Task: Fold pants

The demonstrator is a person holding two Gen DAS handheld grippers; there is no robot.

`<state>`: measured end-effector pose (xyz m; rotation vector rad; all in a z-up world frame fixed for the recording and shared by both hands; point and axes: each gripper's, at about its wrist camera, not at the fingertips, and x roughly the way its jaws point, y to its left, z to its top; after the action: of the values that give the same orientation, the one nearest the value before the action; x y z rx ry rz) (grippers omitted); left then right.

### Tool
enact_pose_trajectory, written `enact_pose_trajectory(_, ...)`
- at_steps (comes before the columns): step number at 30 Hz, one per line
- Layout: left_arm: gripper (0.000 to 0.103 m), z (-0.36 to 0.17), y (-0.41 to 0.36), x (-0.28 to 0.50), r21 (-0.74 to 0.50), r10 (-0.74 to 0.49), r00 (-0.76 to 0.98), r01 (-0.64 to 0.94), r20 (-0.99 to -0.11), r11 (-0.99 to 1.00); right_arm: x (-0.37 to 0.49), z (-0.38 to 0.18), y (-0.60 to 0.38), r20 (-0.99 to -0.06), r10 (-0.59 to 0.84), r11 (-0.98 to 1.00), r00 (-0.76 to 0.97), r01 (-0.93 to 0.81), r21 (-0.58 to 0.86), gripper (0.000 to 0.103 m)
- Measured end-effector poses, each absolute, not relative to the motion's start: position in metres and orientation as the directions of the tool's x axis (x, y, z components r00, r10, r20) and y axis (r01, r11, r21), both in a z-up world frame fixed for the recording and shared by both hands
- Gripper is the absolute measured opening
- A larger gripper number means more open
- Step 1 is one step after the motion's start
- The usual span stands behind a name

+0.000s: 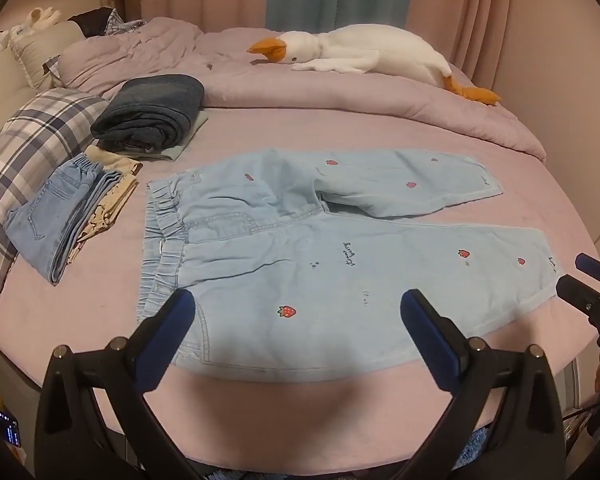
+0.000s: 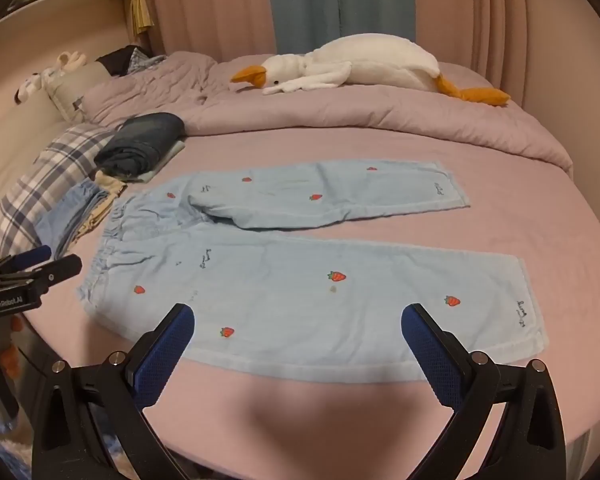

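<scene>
I've got both grippers hovering wide apart, nothing held: left gripper [image 1: 298, 322] above the waist end, right gripper [image 2: 298, 334] above the near leg. The pants [image 1: 320, 256] lie flat on the bed [image 1: 380, 128], folded clothes [image 1: 72, 208] at nine o'clock.

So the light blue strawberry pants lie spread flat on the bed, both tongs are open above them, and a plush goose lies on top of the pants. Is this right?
Not quite: the plush goose lies on the duvet beyond the pants, apart from them, as the left wrist view shows. The left tongs and right tongs are open.
</scene>
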<state>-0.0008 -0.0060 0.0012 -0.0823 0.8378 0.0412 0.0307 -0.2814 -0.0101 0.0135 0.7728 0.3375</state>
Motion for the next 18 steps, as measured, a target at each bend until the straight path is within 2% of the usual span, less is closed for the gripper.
enact_pose_trajectory(18,0.103,0.000,-0.008,0.001,-0.061,-0.008,0.666,-0.056,-0.746,0.997,0.029,-0.011,-0.281,-0.683,0.304,0.946,0.664,-0.295,0.134,0.103)
